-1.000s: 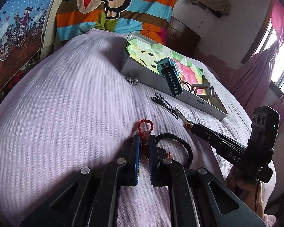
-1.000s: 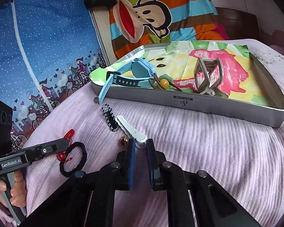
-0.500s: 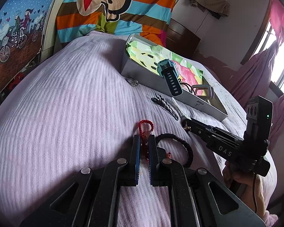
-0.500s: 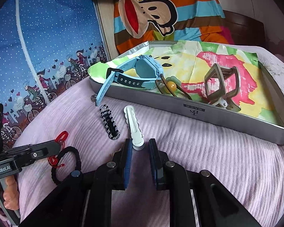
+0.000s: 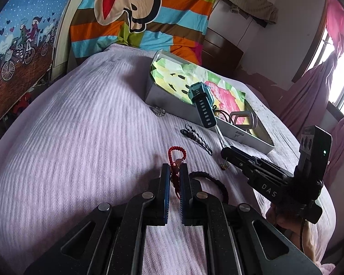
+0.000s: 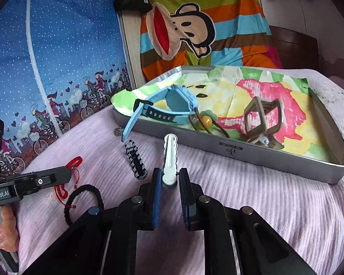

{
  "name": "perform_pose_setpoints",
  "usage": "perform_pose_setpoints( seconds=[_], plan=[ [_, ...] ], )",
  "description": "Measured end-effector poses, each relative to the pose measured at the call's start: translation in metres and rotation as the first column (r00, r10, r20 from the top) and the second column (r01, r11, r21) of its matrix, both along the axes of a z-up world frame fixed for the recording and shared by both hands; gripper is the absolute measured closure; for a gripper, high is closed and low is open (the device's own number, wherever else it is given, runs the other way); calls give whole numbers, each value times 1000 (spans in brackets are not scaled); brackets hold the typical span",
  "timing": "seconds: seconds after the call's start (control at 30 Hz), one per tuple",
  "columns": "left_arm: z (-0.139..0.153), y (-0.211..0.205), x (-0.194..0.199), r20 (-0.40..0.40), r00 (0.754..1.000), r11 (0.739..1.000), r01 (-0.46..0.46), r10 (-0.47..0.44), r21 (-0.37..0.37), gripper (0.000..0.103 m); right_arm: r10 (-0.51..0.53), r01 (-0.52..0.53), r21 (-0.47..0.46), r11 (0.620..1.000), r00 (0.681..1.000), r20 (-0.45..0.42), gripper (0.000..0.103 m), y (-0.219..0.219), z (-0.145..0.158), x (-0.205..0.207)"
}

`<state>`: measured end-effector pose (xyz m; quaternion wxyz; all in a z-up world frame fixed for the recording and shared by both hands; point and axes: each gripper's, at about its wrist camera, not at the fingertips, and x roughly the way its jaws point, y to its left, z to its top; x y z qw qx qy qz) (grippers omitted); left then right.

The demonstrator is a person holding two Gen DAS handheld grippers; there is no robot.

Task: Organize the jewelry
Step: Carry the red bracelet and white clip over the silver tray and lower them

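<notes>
On the bed's lilac ribbed blanket (image 6: 252,194), the left tongs (image 5: 174,168) are clamped on the red braided cord bracelet (image 5: 177,154), whose beaded loop pokes out just past the fingertips while its knotted tail hangs between the blue pads; a black braided bracelet (image 5: 214,181) lies touching the blanket just right of them. Next comes a black-and-white striped hair clip (image 6: 135,160), lying free on the blanket, and beside it the white wavy-edged plastic hair clip (image 6: 169,158), whose near end sits gripped between the right tongs (image 6: 169,178), closed on it after a brief readjustment of their opening. Its long axis runs straight ahead of the tongs, pointing at the near wall of the shallow silver cardboard box (image 6: 240,153) lined with colourful painted paper, which sits just beyond the clip's far tip. Inside it already lie a light-blue wristwatch (image 6: 172,105), a cord with a yellow bead (image 6: 206,121) and a taupe claw clip (image 6: 261,116). The right hand is the nearer to the box; both tools slope gently downward, low over the blanket. Judging by this, a lift and short forward carry would drop the white clip in.
</notes>
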<state>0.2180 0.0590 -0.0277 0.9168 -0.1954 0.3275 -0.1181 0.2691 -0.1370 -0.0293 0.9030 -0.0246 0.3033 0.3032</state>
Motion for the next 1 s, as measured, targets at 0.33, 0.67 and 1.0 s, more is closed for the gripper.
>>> perform_pose_setpoints(
  seconds=[0.33,0.67,1.0],
  plan=[
    [54,-14,20,79,995,996,-65,60,55,98,-94,78,132,988,987,127,88,-27,33,-10],
    [81,-26,103,98,994,995,-60,52,83,98,-166,153,115,982,979,117,88,-28,28,33],
    [34,-29,147,6,999,983,-54,54,178,98,-176,173,89,981,984,35,88,-30,14,52]
  ],
)
